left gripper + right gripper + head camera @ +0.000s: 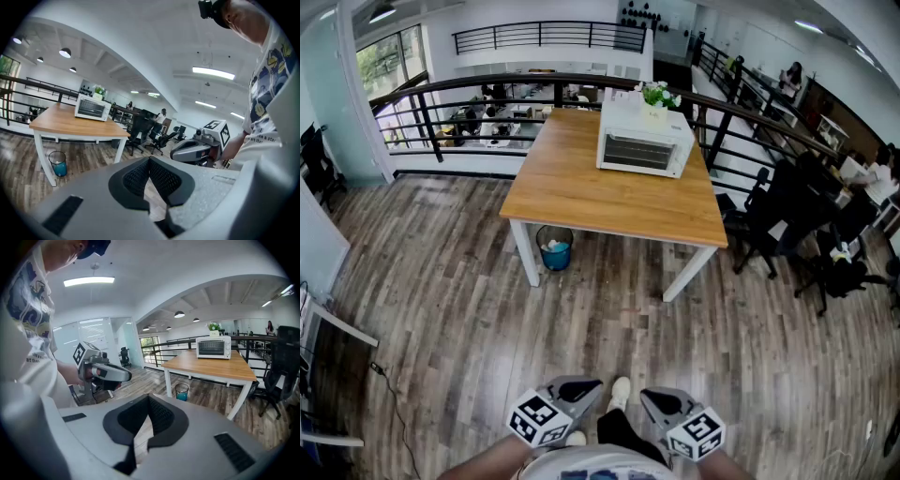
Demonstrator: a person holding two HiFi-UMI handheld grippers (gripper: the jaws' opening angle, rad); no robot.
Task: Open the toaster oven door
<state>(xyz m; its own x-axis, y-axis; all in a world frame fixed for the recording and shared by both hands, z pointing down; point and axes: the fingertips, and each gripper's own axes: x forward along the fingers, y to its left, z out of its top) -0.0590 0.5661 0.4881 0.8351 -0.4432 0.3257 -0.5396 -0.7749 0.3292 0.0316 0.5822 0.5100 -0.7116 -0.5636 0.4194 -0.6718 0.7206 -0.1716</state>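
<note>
The white toaster oven [644, 143] stands at the far right of a wooden table [581, 187], its glass door closed and a small plant [657, 95] on top. It appears small and distant in the left gripper view [93, 108] and the right gripper view [213, 347]. Both grippers are held low by the person's body, well back from the table. My left gripper [584, 384] [149, 160] is shut with nothing in it. My right gripper [650, 397] [149, 398] is shut and empty too. Each gripper shows in the other's view: right gripper [197, 147], left gripper [104, 372].
A blue waste bin [554, 248] sits under the table's near left corner. Black office chairs [769, 220] crowd the table's right side. A black railing [487, 89] runs behind the table. Wooden floor [581, 328] lies between me and the table; a cable [394, 412] trails at left.
</note>
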